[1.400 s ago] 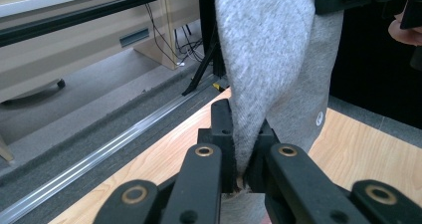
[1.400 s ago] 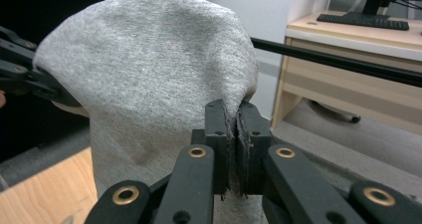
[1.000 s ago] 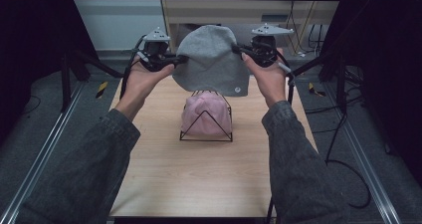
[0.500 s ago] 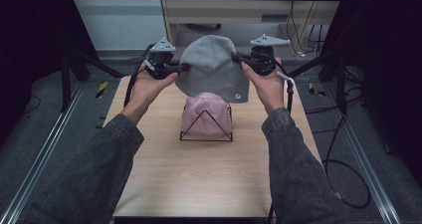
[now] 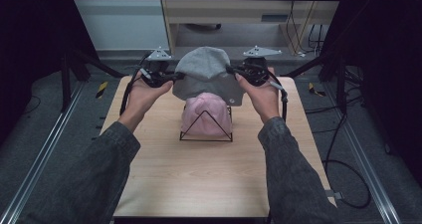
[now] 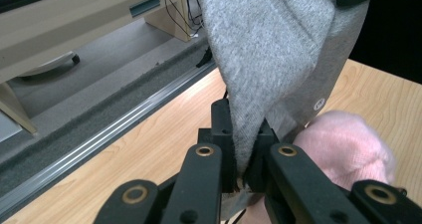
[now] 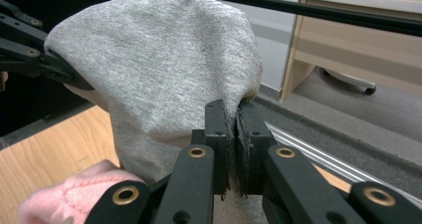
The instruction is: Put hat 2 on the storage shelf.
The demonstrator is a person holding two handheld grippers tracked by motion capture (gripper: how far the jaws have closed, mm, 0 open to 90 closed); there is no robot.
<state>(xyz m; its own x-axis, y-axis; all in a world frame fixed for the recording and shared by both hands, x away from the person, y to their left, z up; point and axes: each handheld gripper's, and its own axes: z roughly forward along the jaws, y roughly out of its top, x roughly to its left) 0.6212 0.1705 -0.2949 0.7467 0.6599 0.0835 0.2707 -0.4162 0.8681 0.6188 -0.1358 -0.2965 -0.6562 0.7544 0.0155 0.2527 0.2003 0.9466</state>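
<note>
The grey hat [image 5: 205,77] hangs stretched between the two grippers above the far middle of the table [image 5: 209,184], crown at 12 o'clock, opening at 6, long axis running 9 to 3. It sits just over a pink hat [image 5: 205,115] on a wire stand [image 5: 206,133]. At 9 o'clock the left gripper [image 5: 175,76] is clamped on its edge. At 3 o'clock the right gripper [image 5: 232,71] pinches the other edge, jaws nearly together.
</note>
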